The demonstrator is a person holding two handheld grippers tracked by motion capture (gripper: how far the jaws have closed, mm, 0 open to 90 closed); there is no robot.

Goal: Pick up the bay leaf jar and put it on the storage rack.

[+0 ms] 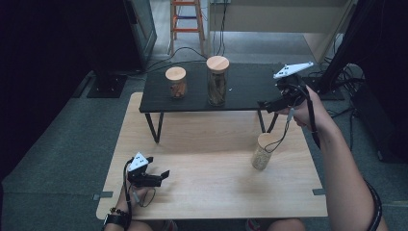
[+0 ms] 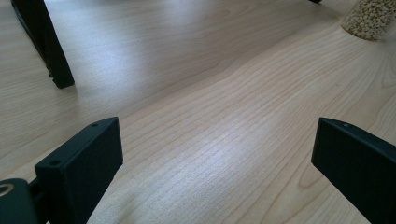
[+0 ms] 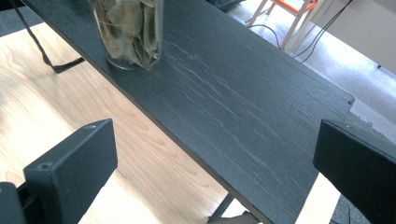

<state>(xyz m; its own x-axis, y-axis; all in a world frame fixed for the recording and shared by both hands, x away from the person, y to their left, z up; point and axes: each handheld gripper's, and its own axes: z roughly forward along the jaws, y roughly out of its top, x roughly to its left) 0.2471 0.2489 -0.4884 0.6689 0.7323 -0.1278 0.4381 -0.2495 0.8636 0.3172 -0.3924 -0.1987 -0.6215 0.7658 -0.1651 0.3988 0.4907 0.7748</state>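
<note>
On the wooden table (image 1: 202, 187), upright jar (image 1: 262, 151), left tongs (image 1: 159, 177) apart, right tongs (image 1: 270, 104) apart above black shelf (image 1: 245, 86)

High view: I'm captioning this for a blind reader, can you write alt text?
Three jars: two lidded ones on a black shelf, one jar on the wooden table below. The right gripper hangs open at the shelf's right end; the left gripper rests open on the table.
</note>
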